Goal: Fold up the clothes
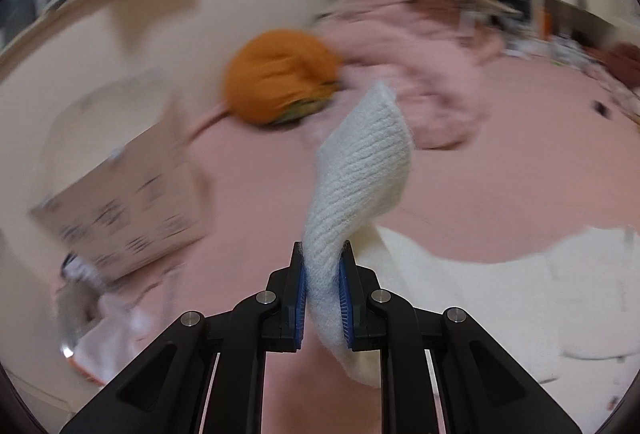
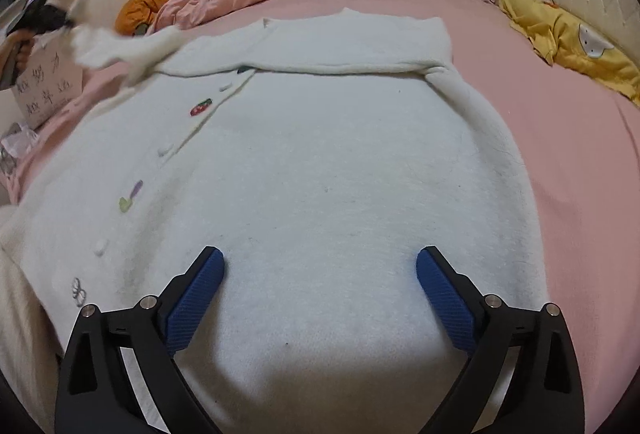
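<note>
A pink bed sheet [image 2: 560, 161] fills both views. A white fluffy knitted cardigan [image 2: 304, 161] is spread flat across the middle of the right wrist view, buttoned front up. One sleeve [image 2: 344, 67] is already laid across the chest in the upper centre. The other ribbed sleeve [image 1: 360, 169] is pinched by its cuff in the left gripper [image 1: 323, 266], lifted in the lower centre, not yet folded in. The right gripper [image 2: 320, 298] is held wide, empty, over the hem. The body folds appear left to do.
</note>
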`<action>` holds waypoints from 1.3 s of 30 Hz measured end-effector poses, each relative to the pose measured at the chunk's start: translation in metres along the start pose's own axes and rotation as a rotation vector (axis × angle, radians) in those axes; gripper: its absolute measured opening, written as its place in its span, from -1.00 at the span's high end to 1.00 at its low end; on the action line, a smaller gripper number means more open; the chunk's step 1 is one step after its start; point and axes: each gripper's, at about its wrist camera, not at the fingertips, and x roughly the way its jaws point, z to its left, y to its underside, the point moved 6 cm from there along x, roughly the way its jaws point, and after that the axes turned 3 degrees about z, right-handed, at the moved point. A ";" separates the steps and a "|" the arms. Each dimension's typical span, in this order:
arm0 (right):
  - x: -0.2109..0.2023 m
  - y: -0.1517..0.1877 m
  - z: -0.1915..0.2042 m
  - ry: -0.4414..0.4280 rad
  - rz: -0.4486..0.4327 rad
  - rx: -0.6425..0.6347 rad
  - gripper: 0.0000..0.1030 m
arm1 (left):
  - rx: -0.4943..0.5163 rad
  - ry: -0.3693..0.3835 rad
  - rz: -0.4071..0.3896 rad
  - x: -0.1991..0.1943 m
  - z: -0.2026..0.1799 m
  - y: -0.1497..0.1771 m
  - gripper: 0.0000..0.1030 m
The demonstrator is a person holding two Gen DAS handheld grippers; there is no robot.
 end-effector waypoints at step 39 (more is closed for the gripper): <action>0.009 -0.003 0.012 0.088 0.044 0.004 -0.99 | -0.204 0.078 0.419 0.159 0.044 0.149 -0.98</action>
